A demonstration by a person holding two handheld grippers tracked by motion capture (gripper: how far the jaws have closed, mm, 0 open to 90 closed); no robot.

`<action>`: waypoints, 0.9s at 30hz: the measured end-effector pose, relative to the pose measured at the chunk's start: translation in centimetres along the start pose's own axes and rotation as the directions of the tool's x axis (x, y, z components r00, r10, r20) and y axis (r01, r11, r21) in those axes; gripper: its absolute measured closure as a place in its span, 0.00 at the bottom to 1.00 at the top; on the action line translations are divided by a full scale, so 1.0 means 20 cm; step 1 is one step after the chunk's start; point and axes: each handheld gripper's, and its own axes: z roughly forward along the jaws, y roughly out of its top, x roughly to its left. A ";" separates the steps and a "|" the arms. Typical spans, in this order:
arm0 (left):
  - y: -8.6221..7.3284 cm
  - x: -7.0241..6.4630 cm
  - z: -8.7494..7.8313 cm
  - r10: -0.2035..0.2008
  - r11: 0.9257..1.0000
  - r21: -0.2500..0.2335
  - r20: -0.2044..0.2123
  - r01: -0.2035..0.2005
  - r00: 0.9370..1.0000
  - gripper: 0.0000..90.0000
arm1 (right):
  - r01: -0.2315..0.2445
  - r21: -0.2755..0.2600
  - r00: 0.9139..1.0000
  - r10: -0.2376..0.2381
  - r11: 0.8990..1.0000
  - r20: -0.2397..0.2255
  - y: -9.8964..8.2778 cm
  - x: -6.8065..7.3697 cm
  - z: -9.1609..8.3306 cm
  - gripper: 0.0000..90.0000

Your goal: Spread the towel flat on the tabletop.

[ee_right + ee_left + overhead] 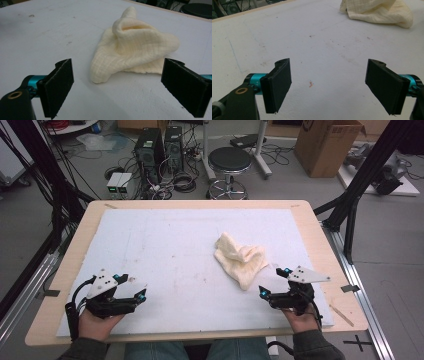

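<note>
A crumpled cream cloth [241,258] lies on the white mat [175,265], right of the middle. My right gripper [272,281] rests near the front right, just short of the cloth's near corner, jaws open and empty. Through the right gripper view the cloth [132,47] bulges up ahead of the wide-apart jaws of that gripper [125,85]. My left gripper [131,286] sits at the front left, open with nothing between its jaws. In the left gripper view the gripper [332,87] frames bare mat, and the cloth [377,10] lies far off at the top right.
The mat covers a wooden table [320,250] whose edge runs around it. Beyond the table stand a black stool [229,162], computer towers [157,150], cables and a cardboard box [325,145]. Black frame posts [360,180] rise at the right.
</note>
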 end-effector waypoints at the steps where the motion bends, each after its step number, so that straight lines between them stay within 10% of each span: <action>1: 0.00 0.00 0.00 0.000 1.000 0.000 0.000 0.000 1.000 0.24 | 0.002 0.002 1.000 -0.002 1.000 0.002 0.00 0.00 0.00 0.11; 27: 0.00 0.00 0.02 0.003 1.000 0.005 0.006 -0.003 1.000 0.24 | -0.002 0.005 1.000 0.002 1.000 0.005 -0.01 -0.01 -0.01 0.11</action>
